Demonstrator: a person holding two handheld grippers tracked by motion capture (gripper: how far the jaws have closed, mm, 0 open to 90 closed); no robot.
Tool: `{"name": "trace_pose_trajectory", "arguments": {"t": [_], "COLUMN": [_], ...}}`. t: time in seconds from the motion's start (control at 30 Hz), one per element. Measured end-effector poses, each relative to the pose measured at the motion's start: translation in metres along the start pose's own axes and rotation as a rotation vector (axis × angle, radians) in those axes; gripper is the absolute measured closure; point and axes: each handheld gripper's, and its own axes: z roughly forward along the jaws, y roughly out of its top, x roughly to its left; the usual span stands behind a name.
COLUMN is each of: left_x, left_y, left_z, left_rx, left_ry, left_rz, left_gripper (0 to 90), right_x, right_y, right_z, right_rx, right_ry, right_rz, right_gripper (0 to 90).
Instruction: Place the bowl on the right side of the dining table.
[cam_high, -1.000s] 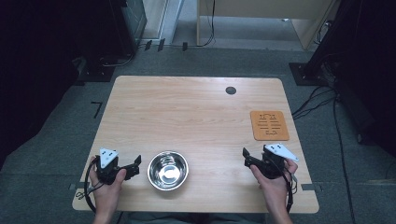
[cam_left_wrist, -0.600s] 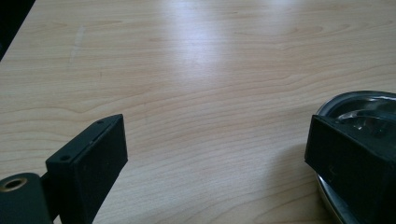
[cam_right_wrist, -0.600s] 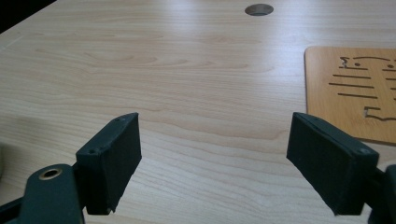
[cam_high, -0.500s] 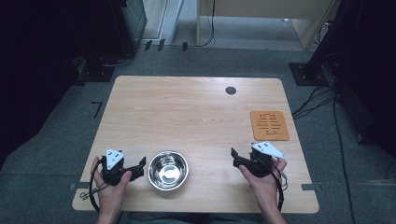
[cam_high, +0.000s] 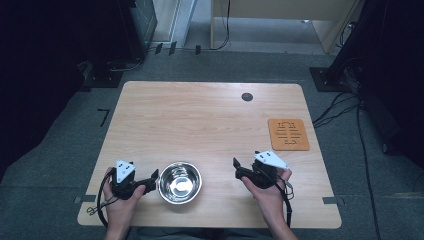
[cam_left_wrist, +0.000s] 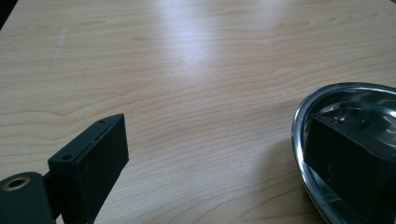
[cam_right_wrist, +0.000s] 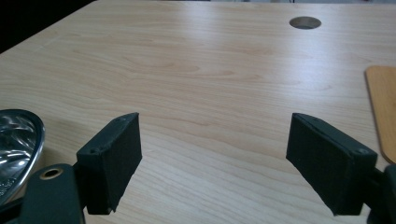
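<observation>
Polished round steel bowl (cam_high: 180, 182) sits between spread left gripper (cam_high: 153, 177) and spread right gripper (cam_high: 236, 168).

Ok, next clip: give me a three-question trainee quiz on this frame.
1. True or false: the left gripper has one jaw over the bowl's rim.
2. Which thing lies at the table's right edge? A) orange mat B) spoon C) cup
3. Fill in: the right gripper's jaws are ____, with nothing between them.

Key: 1 true, as the left gripper view shows one jaw above the bowl's inside and the other outside it. 2 A. 3 open.
</observation>
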Motion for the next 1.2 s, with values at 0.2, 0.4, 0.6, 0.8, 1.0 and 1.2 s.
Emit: {"name": "trace_pose_trajectory", "arguments": {"t": [0.2, 0.4, 0.6, 0.8, 1.0, 1.2], "left_x": [-0.004, -0.008, -0.012, -0.019, -0.025, -0.030], "left_y": [0.000, 0.000, 0.000, 0.000, -0.003, -0.005], "left_z": [0.000, 0.001, 0.001, 0.004, 0.012, 0.020], "left_rx": [-0.003, 0.004, 0.001, 0.020, 0.080, 0.141], "left_ry": [-0.031, -0.059, -0.089, -0.132, -0.155, -0.155], "left_rz": [0.021, 0.017, 0.020, 0.036, 0.051, 0.081], "left_gripper": [7.5, 15.2, 16.7, 27.5, 39.0, 52.4], "right_x": [0.015, 0.029, 0.039, 0.048, 0.058, 0.060], "right_y": [-0.004, -0.003, -0.001, -0.003, -0.008, -0.011], "right_z": [0.009, 0.013, 0.017, 0.021, 0.026, 0.028], "right_rx": [-0.020, -0.002, 0.027, 0.049, 0.080, 0.086], "right_ry": [0.022, 0.074, 0.155, 0.200, 0.296, 0.314], "right_rz": [-0.042, -0.032, 0.000, 0.001, -0.008, -0.009], "right_gripper": [20.6, 24.8, 24.5, 21.6, 39.6, 46.5]}}
